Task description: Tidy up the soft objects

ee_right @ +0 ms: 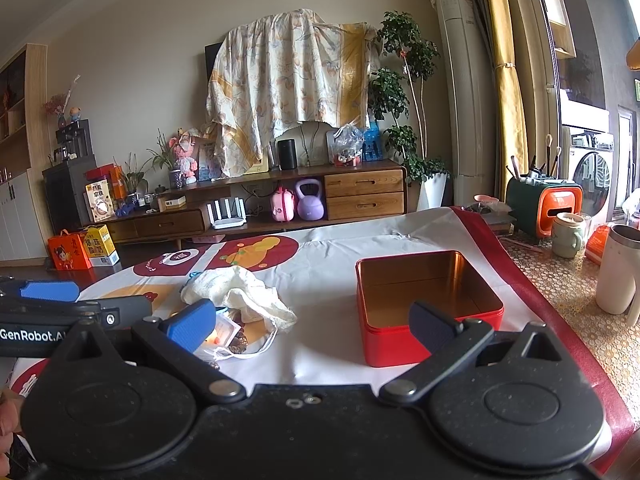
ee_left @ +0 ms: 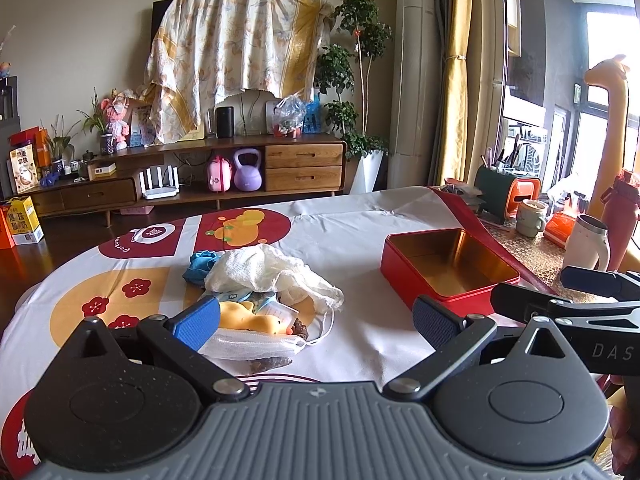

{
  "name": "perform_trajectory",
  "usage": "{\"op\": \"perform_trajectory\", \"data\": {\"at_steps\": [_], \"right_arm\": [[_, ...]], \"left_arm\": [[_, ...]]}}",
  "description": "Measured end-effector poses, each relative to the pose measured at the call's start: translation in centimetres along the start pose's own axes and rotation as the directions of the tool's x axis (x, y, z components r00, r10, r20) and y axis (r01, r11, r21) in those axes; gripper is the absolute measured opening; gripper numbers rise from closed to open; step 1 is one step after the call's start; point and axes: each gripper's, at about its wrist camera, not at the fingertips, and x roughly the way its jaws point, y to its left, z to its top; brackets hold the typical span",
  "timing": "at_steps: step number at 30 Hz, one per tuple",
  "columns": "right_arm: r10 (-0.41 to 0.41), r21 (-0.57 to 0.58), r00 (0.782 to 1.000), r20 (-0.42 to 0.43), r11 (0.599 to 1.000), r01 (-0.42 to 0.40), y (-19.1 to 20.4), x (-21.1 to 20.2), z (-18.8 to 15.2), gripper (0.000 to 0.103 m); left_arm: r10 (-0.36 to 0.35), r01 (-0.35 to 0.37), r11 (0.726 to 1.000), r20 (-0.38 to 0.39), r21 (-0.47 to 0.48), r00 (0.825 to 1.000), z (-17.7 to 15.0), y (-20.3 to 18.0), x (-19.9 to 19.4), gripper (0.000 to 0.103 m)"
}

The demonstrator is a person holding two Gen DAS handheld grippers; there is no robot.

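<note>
Two hand-held grippers hover side by side over a table (ee_left: 352, 240) spread with a white cloth printed in red and gold. The left gripper (ee_left: 316, 316) has its fingers spread wide apart and grips nothing; its blue left pad (ee_left: 198, 322) sits just in front of a heap of soft things, though whether it touches them cannot be told. The right gripper (ee_right: 312, 320) is equally wide open and empty (its dark right finger (ee_right: 434, 326) overlaps the near wall of the tin in its own view).

The heap lies left of centre on the cloth: a crumpled white gauze cloth (ee_left: 272, 272) on top, a blue scrap (ee_left: 200, 266) behind it, a yellow soft toy (ee_left: 248, 318) beneath, and a white face mask (ee_left: 256, 346) at the near edge. The mask lies flat with its long axis running left to right, an ear loop (ee_left: 326, 326) trailing toward the tin. A small printed card (ee_right: 228, 326) and something brown (ee_right: 240, 340) peek out beside it.

To the right, well apart from the heap, stands an open red tin (ee_right: 428, 308), gold inside and holding nothing, its long sides running away from the viewer. A mug (ee_right: 566, 236) and a white tumbler (ee_right: 618, 268) stand on the bare tabletop beyond.
</note>
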Motion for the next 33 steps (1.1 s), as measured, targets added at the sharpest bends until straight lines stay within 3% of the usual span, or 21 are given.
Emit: {"op": "perform_trajectory", "data": {"at_steps": [11,20,29,33], "right_arm": [[0.006,-0.015,1.000,-0.023,1.000,-0.007,0.9,0.5,-0.2,0.103],[0.057,-0.050,0.995,-0.087,0.997,-0.061,1.9,3.4,-0.5,0.103],[0.137,-0.037,0.974,-0.183,0.989,-0.146,1.8,8.1,0.3,0.103],[0.189,-0.011,0.955,-0.228,0.980,-0.197,1.8,10.5,1.2,0.102]], "left_arm": [[0.011,-0.011,1.000,-0.020,-0.024,1.000,-0.4,0.5,0.3,0.103],[0.005,-0.010,0.999,-0.102,-0.046,0.995,-1.3,1.3,2.3,0.103],[0.002,-0.028,0.989,-0.175,-0.145,0.985,-2.1,4.6,4.8,0.103],[0.063,-0.083,0.992,-0.205,-0.090,0.977,-2.2,4.8,6.2,0.103]]}}
